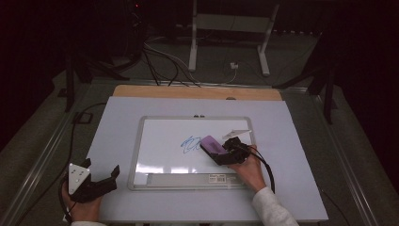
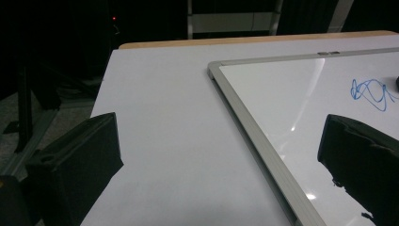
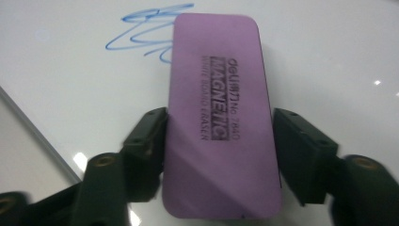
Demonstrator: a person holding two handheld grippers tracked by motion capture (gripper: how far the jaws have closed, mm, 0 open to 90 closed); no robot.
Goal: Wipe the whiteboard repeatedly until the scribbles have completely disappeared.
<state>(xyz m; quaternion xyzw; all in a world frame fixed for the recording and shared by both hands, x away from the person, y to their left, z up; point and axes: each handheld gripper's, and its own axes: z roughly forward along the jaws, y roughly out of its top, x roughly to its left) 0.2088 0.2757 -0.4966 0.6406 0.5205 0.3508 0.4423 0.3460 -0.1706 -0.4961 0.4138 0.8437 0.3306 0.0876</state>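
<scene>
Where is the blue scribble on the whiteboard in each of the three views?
High view: the blue scribble sits mid-board, just left of the purple eraser.
Left gripper view: far right edge, above the right-hand jaw.
Right gripper view: top left, partly behind the eraser's far end.
Shared landmark: the whiteboard, with its silver frame.
</scene>
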